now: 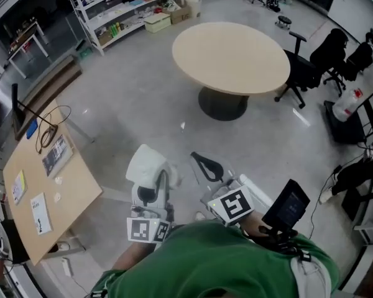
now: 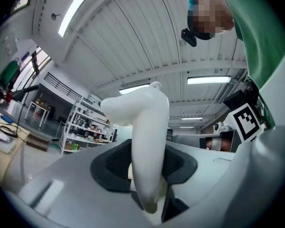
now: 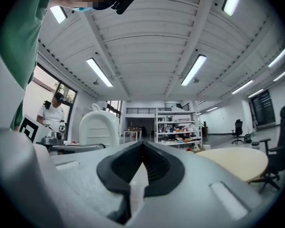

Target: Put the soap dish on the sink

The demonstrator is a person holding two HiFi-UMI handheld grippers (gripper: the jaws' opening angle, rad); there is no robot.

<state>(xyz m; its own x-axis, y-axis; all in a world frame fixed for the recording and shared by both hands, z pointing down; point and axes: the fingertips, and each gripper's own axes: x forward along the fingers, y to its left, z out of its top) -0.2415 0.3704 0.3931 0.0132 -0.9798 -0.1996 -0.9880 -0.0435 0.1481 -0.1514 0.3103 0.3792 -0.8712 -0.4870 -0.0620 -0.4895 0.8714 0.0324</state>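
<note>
Both grippers were held low and close in front of the torso, side by side. Left gripper [image 2: 149,172] was clamped on the white soap dish [image 2: 147,122], which stood up out of the jaws. Right gripper [image 3: 142,151]: jaws together, nothing between. Below lay grey floor [image 1: 130,110], with a round table [image 1: 230,54] ahead, a wooden desk [image 1: 43,185] to the left and shelves [image 1: 124,8] beyond.

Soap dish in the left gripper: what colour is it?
Plain white; the soap dish shows best in the left gripper view.

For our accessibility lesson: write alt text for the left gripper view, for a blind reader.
A white soap dish is gripped in the dark jaws of the left hand-held gripper. Behind: a ceiling with strip lights, shelves at left, a green sleeve at upper right.
</note>
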